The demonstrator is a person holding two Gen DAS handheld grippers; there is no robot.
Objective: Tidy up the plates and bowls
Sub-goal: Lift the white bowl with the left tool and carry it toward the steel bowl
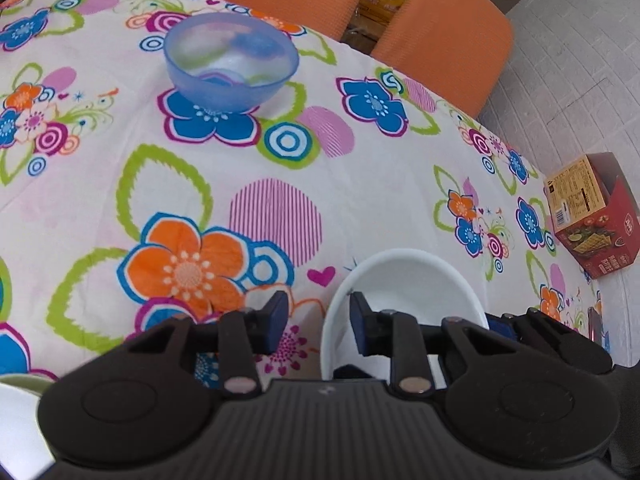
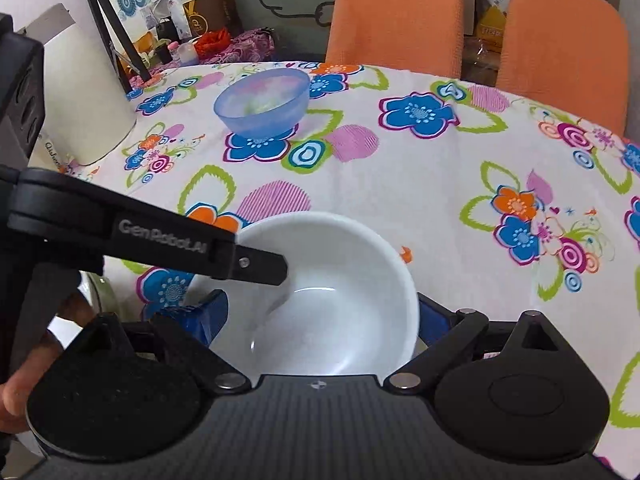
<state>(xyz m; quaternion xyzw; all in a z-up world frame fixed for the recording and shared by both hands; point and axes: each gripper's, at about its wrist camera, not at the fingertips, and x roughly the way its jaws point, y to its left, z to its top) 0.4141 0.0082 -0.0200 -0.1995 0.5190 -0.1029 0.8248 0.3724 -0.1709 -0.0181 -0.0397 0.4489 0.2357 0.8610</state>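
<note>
A white bowl (image 1: pixel 408 280) sits close in front of both cameras over the flowered tablecloth (image 1: pixel 100 200). My left gripper (image 1: pixel 319 312) is open and straddles the bowl's left rim, one pad inside, one outside with cloth showing in the gap. In the right wrist view my right gripper (image 2: pixel 320 316) spans the white bowl (image 2: pixel 340 272), with its blue pads (image 2: pixel 208 314) against both sides. The left gripper's black finger (image 2: pixel 260 262) reaches over the rim. A translucent blue bowl (image 1: pixel 231 62) stands farther back on the table (image 2: pixel 262 102).
Two orange chairs (image 1: pixel 444 36) stand behind the table. A red box (image 1: pixel 588 216) lies on the floor to the right. A white, green-rimmed dish (image 1: pixel 16 412) shows at the near left. A tall white object (image 2: pixel 84 100) stands at the table's left. A hand (image 2: pixel 12 392) is visible.
</note>
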